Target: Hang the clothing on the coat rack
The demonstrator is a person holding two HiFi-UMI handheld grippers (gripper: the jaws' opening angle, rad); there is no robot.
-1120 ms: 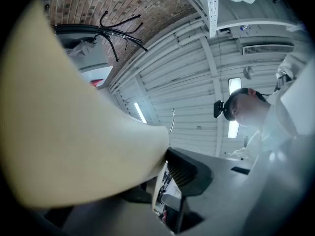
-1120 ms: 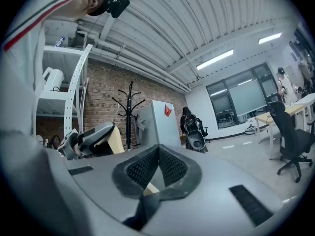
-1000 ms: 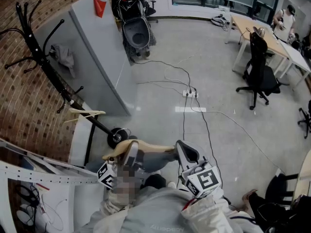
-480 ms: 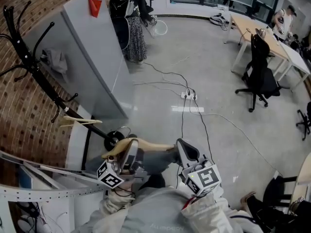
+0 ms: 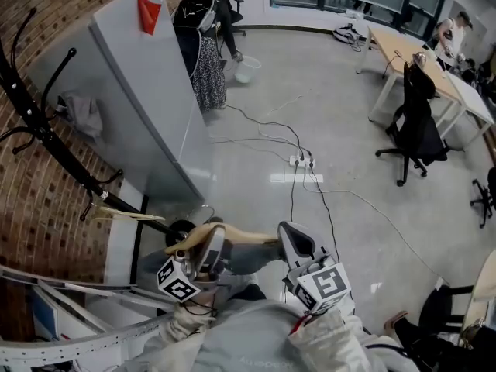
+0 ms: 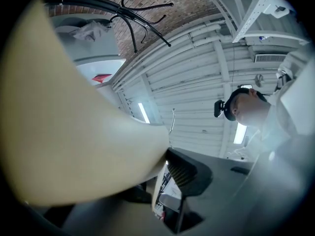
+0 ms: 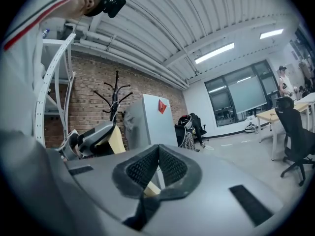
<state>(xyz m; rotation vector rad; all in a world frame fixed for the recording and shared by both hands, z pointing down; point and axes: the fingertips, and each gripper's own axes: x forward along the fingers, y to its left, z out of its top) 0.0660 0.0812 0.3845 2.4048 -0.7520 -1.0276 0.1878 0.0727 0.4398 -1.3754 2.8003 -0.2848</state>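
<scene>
Transport step: left gripper (image 5: 208,246) and right gripper (image 5: 294,245) each pinching wooden hanger (image 5: 242,236). Next: raise toward coat rack (image 5: 46,134), hook on prong.

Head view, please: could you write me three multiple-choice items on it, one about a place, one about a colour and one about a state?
1. Where does the black coat rack stand?
A. At the left, before the brick wall
B. At the right, beside the desks
C. In the middle of the floor, on the cables

2. What colour is the triangle on the grey panel?
A. Blue
B. Red
C. Green

3. How is the left gripper?
A. Open and empty
B. Shut on a cable
C. Shut on the wooden hanger

Key: 1 A, since the rack's pole and hooks run along the brick wall at the picture's left. 2 B, since the triangle near the panel's top shows plain red. 3 C, since the left gripper view shows the ribbed pad pressed against the pale wood.
</scene>
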